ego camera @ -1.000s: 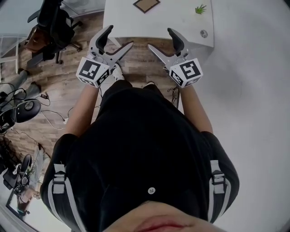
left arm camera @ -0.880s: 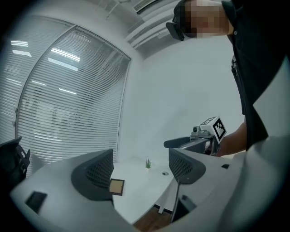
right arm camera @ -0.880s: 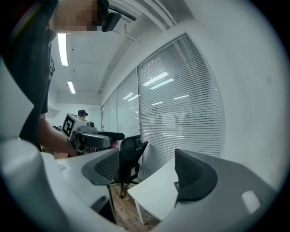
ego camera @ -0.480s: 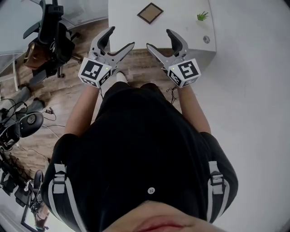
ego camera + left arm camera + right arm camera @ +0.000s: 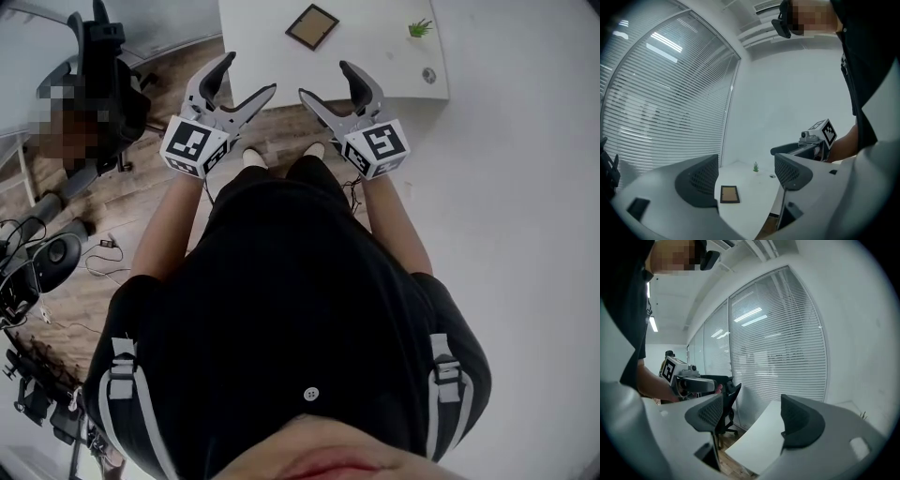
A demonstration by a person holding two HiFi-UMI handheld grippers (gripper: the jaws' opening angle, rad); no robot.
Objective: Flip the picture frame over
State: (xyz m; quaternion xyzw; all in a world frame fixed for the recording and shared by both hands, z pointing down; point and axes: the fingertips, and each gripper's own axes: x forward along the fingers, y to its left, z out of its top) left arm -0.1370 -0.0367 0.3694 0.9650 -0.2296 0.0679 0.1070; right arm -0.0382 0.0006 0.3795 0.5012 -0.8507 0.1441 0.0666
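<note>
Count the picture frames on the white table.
1. The picture frame lies flat on the table, left of the small plant. The table's far end is cut off, so another may be hidden.

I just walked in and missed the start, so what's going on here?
A person stands at a white table with a claw in each hand. The left claw and right claw are both open and empty, held near the table's front edge. The picture frame lies flat on the table, untouched, with a small green plant off to its right. The flip has not begun.
</note>
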